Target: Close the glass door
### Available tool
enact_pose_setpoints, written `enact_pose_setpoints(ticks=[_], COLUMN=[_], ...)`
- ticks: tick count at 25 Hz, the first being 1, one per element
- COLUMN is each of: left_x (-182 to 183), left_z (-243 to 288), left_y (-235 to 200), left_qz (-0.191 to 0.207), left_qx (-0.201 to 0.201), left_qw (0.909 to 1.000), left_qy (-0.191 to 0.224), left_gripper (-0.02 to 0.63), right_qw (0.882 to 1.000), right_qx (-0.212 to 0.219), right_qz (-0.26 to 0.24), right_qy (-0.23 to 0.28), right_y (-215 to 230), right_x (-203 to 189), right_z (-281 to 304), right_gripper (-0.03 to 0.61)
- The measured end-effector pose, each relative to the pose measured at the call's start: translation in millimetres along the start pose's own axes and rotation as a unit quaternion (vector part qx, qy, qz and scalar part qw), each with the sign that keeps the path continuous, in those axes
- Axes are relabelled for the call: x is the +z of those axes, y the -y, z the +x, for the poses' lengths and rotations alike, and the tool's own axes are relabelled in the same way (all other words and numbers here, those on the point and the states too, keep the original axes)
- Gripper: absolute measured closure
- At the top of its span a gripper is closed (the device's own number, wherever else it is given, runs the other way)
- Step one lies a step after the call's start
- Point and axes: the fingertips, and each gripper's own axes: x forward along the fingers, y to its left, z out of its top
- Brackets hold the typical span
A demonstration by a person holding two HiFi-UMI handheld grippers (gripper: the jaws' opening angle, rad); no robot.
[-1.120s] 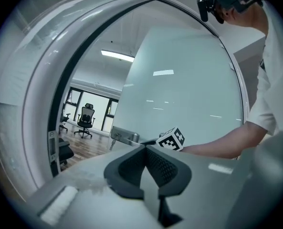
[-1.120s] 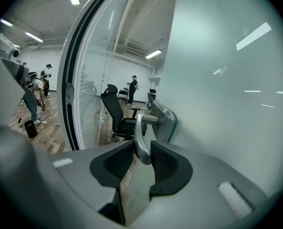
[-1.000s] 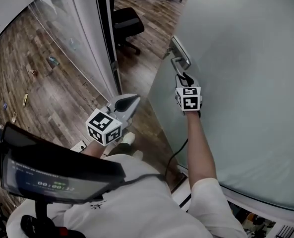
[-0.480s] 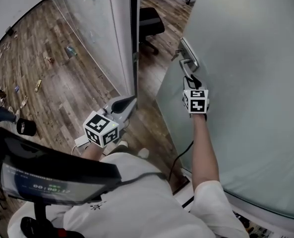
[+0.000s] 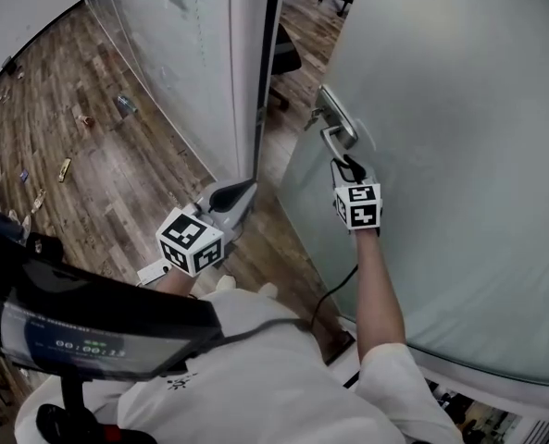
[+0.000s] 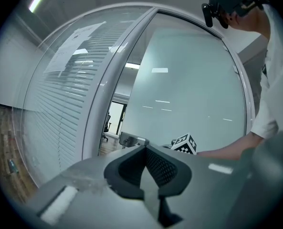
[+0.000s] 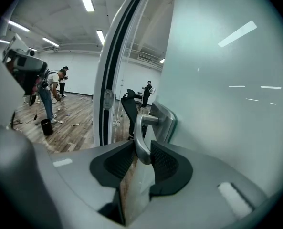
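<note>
**Though not yet shut, nearly there**

While my right gripper (image 5: 346,166) pinches the metal lever handle (image 5: 334,137) between both pads, the frosted glass door (image 5: 441,183) stands slightly ajar, its edge near the door frame (image 5: 258,91). My left gripper (image 5: 240,195) hangs beside the gap, jaws together on nothing.

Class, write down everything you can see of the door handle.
The door handle is a silver, smooth metal lever that bends off a short stub on a rectangular metal plate. The plate is fixed near the free edge of the frosted glass door, which stands ajar. The right gripper has its jaws closed on the lever's end.
</note>
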Motion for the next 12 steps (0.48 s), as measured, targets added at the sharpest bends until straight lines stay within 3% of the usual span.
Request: enact_pose_setpoints(ticks=[8, 12], left_x=[-6, -19], left_z=[-21, -55], left_y=[-8, -14], left_qz=[-0.002, 0.0], left_qx=[-0.013, -0.022], left_qw=[0.9999, 0.9997], left_qy=[0.0, 0.008], left_gripper=[0.615, 0.615], right_qw=[1.0, 0.999], right_qx=[0.027, 0.034], right_qz=[-0.008, -0.016], right_qy=[0.006, 0.009], right_y=[-48, -98], right_x=[1, -1], right_z=[-13, -22], right_gripper=[0.465, 0.465])
